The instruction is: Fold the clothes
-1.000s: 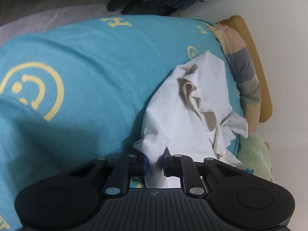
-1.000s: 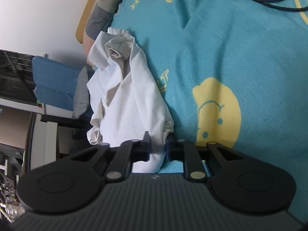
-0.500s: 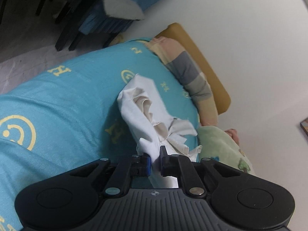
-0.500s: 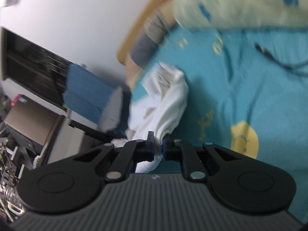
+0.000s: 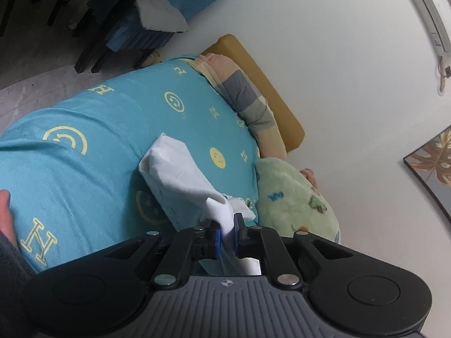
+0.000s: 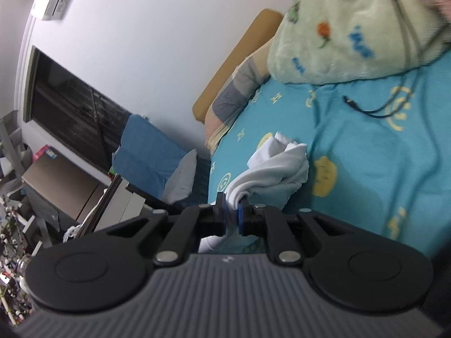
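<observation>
Lifted off the bed [image 5: 84,107] since a second ago, the white shirt [image 5: 174,174] hangs bunched toward 11 o'clock, left gripper [image 5: 227,235] and right gripper [image 6: 231,216] both clamped on its cloth; thin pinches could slip out.

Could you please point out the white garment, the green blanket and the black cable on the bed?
White garment [image 5: 180,174]: left wrist view, on its smooth upper fold.
Green blanket [image 5: 293,194]: left wrist view, on its fleecy middle.
Black cable [image 6: 375,111]: right wrist view, on the loop near its plug.
</observation>
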`<state>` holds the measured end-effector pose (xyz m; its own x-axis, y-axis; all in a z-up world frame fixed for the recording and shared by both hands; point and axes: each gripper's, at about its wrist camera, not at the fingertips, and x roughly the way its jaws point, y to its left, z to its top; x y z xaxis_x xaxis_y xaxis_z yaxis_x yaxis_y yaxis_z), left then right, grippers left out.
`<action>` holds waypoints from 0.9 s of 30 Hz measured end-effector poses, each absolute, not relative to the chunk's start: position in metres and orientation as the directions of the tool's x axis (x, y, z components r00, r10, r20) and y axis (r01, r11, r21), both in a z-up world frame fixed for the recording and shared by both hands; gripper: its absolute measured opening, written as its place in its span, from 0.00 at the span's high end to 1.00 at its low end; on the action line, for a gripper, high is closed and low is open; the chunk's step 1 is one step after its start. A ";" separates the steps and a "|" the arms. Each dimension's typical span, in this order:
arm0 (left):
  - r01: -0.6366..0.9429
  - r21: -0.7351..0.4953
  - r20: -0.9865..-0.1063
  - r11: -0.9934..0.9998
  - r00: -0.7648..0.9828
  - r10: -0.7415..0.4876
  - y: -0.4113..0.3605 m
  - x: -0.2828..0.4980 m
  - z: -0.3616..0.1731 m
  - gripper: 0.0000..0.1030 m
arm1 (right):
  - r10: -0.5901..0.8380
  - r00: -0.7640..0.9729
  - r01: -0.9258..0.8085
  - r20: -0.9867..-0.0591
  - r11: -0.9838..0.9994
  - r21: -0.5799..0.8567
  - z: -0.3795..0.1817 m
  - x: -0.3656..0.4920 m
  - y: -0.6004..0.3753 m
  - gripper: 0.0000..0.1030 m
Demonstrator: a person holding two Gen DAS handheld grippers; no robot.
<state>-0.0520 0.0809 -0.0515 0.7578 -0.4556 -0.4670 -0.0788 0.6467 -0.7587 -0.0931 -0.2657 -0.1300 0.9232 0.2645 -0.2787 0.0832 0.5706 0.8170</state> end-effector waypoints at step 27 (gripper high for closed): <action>0.110 -0.481 -0.549 0.870 0.736 -0.396 0.027 0.173 -0.097 0.19 | 0.494 0.800 0.011 -0.342 0.557 0.830 -0.172 0.142 -0.301 0.12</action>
<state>0.1733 0.0270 -0.0971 0.7357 -0.3963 -0.5493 0.1096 0.8699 -0.4808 0.1416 -0.3007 -0.1722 0.7997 0.4936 -0.3418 0.0110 0.5572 0.8303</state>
